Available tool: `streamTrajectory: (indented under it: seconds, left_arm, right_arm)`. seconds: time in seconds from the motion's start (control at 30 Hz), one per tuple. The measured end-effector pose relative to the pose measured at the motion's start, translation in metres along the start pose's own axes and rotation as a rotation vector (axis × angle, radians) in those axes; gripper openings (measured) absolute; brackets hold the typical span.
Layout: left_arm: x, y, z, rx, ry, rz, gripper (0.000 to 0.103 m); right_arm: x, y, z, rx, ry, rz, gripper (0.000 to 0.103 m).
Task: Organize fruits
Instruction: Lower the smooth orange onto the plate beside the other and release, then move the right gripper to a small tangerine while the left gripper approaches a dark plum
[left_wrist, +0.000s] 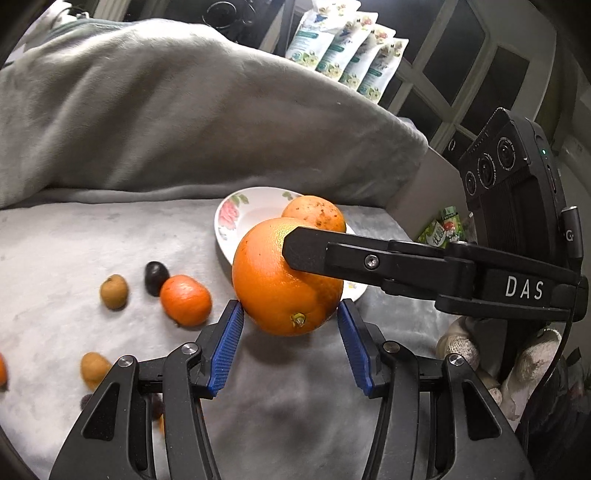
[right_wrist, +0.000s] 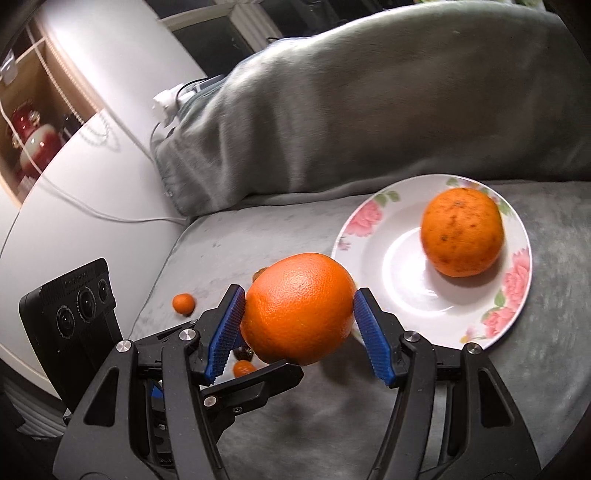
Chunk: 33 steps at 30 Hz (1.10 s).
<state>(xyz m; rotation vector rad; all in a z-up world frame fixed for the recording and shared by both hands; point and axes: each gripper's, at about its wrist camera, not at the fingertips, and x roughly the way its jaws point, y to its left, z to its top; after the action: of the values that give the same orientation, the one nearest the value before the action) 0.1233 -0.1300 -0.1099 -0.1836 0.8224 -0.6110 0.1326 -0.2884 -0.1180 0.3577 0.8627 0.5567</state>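
A large orange (left_wrist: 280, 280) hangs above the grey cloth, just in front of a flowered white plate (left_wrist: 240, 218). My right gripper (right_wrist: 299, 325) is shut on this orange (right_wrist: 299, 306); one of its black fingers (left_wrist: 332, 254) crosses it in the left wrist view. My left gripper (left_wrist: 290, 350) has its blue pads on either side of the same orange, with small gaps. A speckled orange (right_wrist: 461, 232) lies on the plate (right_wrist: 406, 295). A mandarin (left_wrist: 184, 301), a dark fruit (left_wrist: 155, 277) and small brown fruits (left_wrist: 113, 291) lie on the cloth.
A bulky grey blanket (left_wrist: 166, 110) rises behind the plate. Snack pouches (left_wrist: 347, 48) stand beyond it. A white cable (right_wrist: 92, 210) runs over the white furniture at left. A small mandarin (right_wrist: 183, 303) lies near the cloth's left edge.
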Motion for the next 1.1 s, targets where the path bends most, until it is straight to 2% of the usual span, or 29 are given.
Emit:
streamTrajectory:
  seconds: [0.3, 0.43, 0.53, 0.83, 1.1]
  left_arm:
    - [0.013, -0.004, 0.006, 0.018, 0.018, 0.021, 0.052]
    - [0.009, -0.01, 0.011, 0.041, -0.01, 0.023, 0.052]
    - [0.003, -0.014, 0.015, 0.072, -0.032, 0.049, 0.052]
    - [-0.011, -0.004, 0.013, 0.057, -0.049, 0.066, 0.052]
    - [-0.029, 0.009, 0.008, 0.037, -0.076, 0.092, 0.052]
  right_arm:
    - [0.002, -0.017, 0.004, 0.039, -0.003, -0.004, 0.064]
    - [0.0, -0.021, 0.004, 0.053, -0.014, -0.014, 0.064]
    - [-0.008, -0.023, 0.007, 0.05, -0.045, -0.036, 0.064]
    - [-0.046, -0.027, 0.007, 0.076, -0.161, -0.074, 0.064]
    - [-0.061, -0.022, -0.003, 0.062, -0.19, -0.102, 0.065]
